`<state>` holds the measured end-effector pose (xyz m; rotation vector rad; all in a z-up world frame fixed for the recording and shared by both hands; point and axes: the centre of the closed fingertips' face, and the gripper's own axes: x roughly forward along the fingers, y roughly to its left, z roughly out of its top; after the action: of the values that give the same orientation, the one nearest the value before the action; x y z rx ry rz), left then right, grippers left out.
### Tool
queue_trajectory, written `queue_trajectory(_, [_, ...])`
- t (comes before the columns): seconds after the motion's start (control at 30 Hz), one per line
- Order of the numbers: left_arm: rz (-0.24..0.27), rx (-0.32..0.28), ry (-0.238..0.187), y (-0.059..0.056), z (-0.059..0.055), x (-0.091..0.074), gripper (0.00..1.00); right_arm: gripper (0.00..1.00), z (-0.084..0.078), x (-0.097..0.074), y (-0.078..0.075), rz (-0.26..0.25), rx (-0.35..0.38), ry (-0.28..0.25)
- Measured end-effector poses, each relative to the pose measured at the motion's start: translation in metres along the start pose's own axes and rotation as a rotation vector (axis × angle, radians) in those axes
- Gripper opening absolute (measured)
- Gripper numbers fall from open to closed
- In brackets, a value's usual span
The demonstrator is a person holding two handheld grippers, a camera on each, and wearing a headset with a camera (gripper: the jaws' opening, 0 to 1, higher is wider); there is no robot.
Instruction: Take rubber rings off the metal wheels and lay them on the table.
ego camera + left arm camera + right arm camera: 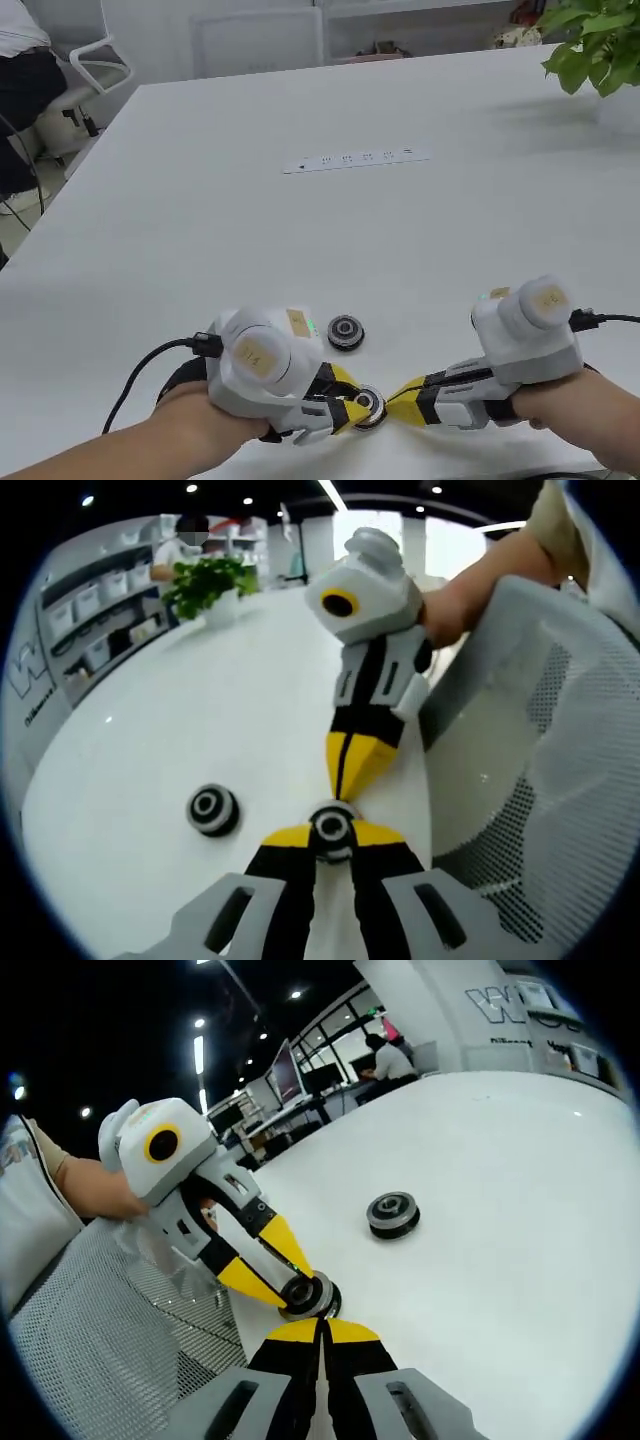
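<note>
Your left gripper [332, 846] has its 2 yellow-tipped jaws clamped on a metal wheel [332, 824]. There is 1 tip on each side of the wheel, which sits right at the near edge of the white table [250, 710].

Your right gripper [322, 1334] meets it head-on from the other side. Its 2 jaws are pressed flat together with no gap between the yellow tips. That closed point sits right against the wheel's rim. I can't tell whether any rubber is caught between those tips.

In the head view the 2 grippers are nose to nose, low in front of you, with the wheel between them and a hand behind each.

Just beyond the pair, a second wheel [345, 331] lies flat on the table, apart from both grippers. It has a dark band around its outside and a lighter hub in the middle.

Further out, a white power strip [357, 159] lies mid-table. A green plant [595, 45] stands at the far right corner. In the left gripper view, a mesh chair [540, 740] sits close beside the table edge, next to your right arm.
</note>
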<state>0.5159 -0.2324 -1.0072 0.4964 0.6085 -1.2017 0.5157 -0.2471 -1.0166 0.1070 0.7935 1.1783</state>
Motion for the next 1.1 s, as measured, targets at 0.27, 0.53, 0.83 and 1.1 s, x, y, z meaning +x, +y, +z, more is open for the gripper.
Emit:
queue_trajectory(0.27, [0.007, 0.000, 0.004, 0.000, 0.000, 0.001, 0.13, 0.00, 0.006, -0.001, 0.003, 0.024, 0.056, -0.042])
queue_trajectory(0.53, [0.016, -0.002, 0.011, 0.000, 0.000, 0.001, 0.13, 0.00, 0.008, 0.000, 0.006, 0.037, 0.069, -0.051])
queue_trajectory(0.83, [0.018, -0.002, 0.016, 0.000, 0.000, 0.001, 0.13, 0.00, 0.009, 0.002, 0.010, 0.051, 0.063, -0.047])
queue_trajectory(1.1, [0.018, -0.003, 0.017, 0.000, 0.000, 0.001, 0.13, 0.00, 0.010, 0.006, 0.015, 0.071, 0.052, -0.041])
